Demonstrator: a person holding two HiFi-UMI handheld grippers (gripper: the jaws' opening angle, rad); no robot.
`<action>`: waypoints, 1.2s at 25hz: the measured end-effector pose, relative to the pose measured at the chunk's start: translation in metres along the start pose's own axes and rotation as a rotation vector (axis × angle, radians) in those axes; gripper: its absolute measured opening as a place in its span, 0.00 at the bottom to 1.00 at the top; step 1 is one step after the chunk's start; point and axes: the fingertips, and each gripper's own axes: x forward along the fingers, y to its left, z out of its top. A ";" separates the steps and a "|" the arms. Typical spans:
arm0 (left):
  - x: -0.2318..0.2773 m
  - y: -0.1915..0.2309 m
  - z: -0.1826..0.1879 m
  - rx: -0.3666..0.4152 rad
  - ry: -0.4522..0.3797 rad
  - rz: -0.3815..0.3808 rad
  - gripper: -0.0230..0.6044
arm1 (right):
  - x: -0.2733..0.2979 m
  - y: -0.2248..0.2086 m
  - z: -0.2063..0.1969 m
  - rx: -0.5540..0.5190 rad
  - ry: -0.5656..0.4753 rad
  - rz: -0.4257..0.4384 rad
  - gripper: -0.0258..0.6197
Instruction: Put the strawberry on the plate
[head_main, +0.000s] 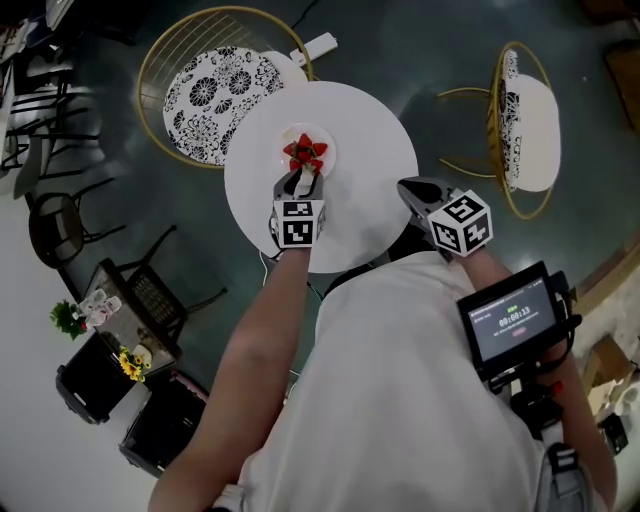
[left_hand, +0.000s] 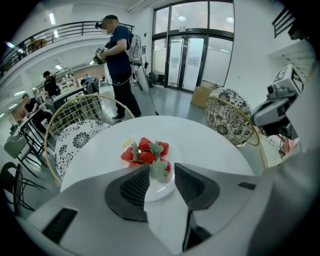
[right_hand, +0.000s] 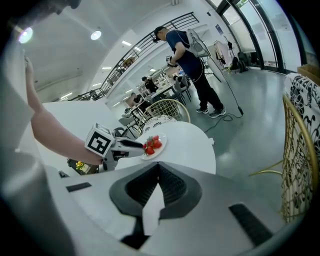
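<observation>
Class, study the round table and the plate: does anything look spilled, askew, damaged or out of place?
Nothing stands out. The strawberries sit heaped together on the plate, with none loose on the table, and the plate lies flat. No spill or breakage shows.

Head view dim; gripper views bright under ceiling lights (right_hand: 96, 35), fisheye-warped, corners vignetted.

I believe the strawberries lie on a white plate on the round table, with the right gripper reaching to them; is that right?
Not quite: the head view shows the left gripper reaching to the strawberries, not the right gripper.
</observation>
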 end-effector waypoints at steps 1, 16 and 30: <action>-0.003 0.000 0.001 0.002 -0.004 -0.001 0.28 | 0.000 0.001 0.000 -0.002 -0.003 0.001 0.05; -0.092 0.001 -0.021 -0.017 -0.178 -0.044 0.05 | -0.012 0.064 -0.015 -0.084 -0.082 -0.046 0.05; -0.205 -0.028 -0.071 -0.029 -0.348 -0.163 0.05 | -0.037 0.138 -0.015 -0.121 -0.209 -0.071 0.05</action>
